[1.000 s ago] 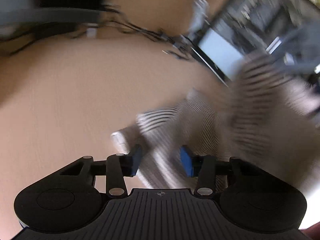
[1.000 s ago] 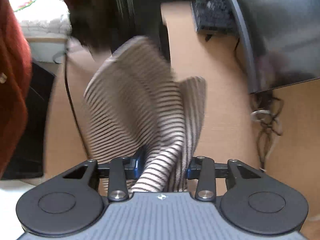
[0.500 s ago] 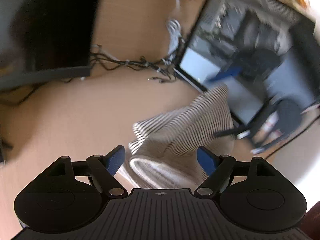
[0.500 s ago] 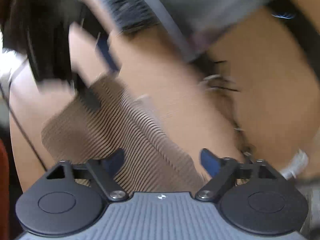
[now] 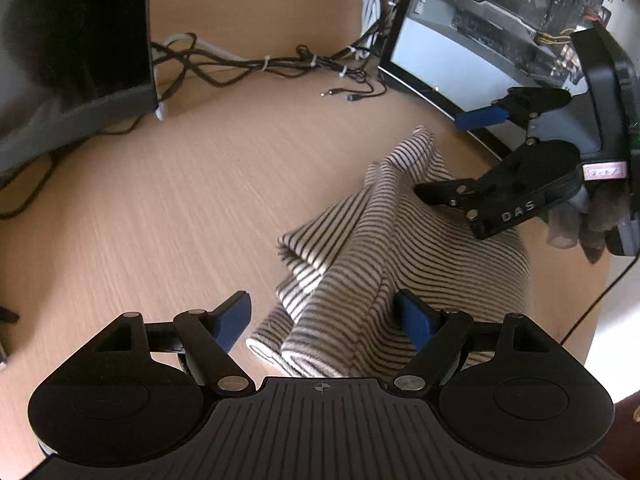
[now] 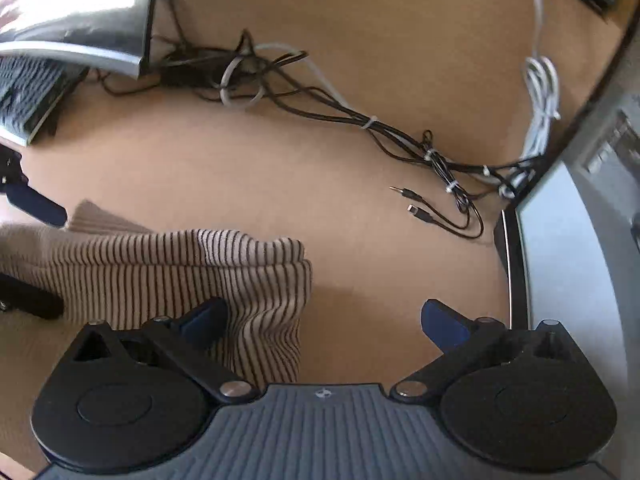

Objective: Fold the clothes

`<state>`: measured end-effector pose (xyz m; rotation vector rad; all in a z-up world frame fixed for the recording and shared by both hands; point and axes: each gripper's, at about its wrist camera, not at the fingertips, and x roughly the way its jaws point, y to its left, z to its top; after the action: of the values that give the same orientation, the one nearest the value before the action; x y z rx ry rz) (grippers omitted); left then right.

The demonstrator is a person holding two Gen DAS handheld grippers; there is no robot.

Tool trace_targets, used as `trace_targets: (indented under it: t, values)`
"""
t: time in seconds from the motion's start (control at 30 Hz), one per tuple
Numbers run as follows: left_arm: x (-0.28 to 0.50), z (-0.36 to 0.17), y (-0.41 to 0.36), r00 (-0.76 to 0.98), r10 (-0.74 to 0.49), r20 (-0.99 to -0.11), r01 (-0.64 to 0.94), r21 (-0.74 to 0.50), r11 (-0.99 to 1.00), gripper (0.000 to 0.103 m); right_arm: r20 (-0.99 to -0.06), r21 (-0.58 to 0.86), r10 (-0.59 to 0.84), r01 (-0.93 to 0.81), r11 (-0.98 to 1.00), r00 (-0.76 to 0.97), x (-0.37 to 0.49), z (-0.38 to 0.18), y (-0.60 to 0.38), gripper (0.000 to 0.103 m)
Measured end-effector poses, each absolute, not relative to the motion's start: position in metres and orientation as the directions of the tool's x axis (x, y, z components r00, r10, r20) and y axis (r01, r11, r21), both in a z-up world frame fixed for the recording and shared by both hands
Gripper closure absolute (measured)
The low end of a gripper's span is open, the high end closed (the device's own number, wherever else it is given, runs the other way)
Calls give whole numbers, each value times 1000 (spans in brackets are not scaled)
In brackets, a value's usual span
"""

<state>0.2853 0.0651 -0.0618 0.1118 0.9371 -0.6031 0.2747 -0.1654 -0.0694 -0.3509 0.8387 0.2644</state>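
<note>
A beige garment with thin dark stripes (image 5: 384,256) lies bunched and partly folded on the wooden desk (image 5: 168,208). My left gripper (image 5: 326,318) is open, its blue-padded jaws straddling the garment's near folded end without pinching it. The right gripper (image 5: 448,156) shows in the left wrist view at the garment's far side, jaws spread. In the right wrist view the right gripper (image 6: 324,316) is open and empty, its left finger over the garment's (image 6: 180,272) corner and its right finger over bare desk. The left gripper's fingers (image 6: 36,208) show at that view's left edge.
A monitor (image 5: 72,40) stands at the back left. A tangle of black and white cables (image 5: 272,64) runs along the back of the desk, with loose plugs (image 6: 412,200) lying free. An open computer case (image 5: 500,12) stands at the right. The desk edge (image 5: 600,320) curves near the right.
Both grippers were shut on the garment and holding it up one second ago. They have since opened and let it go, and it now rests on the desk.
</note>
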Motion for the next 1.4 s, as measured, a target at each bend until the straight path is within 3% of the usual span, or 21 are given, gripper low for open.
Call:
trace_targets:
  t: [0.1,0.17,0.27,0.33,0.43,0.5,0.57,0.87,1.0,1.1,1.17,1.4]
  values:
    - [283,-43,62,479,-434,-763,546,-127,828,19,-772,-89,144,-329,940,620,259,-48,-181,0]
    - [286,-35,61,475,-486,-734,555,-178,812,8,-787,116,268,-293,949,557,250,-41,-206,0]
    - [293,-37,54,444,-539,-716,563,-245,789,7,-781,446,475,-171,879,405,249,-64,-246,0]
    - [300,-49,47,418,-532,-736,550,-261,793,7,-784,505,499,-89,859,368,243,-80,-255,0]
    - [311,-69,39,381,-514,-769,520,-282,806,7,-792,513,491,-38,857,363,241,-97,-254,1]
    - [312,-74,44,364,-530,-766,485,-330,810,7,-785,531,506,-33,847,358,241,-104,-249,13]
    - [308,-78,51,363,-530,-766,454,-351,819,8,-787,542,516,-23,840,339,248,-109,-243,16]
    - [266,-79,89,437,-499,-749,288,-409,866,20,-803,437,468,-170,883,370,320,-96,-188,16]
    - [253,-79,94,450,-509,-734,249,-444,861,20,-790,352,442,-277,894,425,337,-80,-162,15]
    - [247,-76,92,449,-532,-719,256,-467,847,19,-764,370,475,-306,877,438,327,-59,-174,13]
    - [243,-74,90,447,-547,-708,260,-482,837,18,-753,364,478,-319,875,451,316,-50,-187,6]
    - [229,-67,85,442,-598,-669,274,-534,800,17,-764,280,402,-302,911,504,286,-49,-212,6]
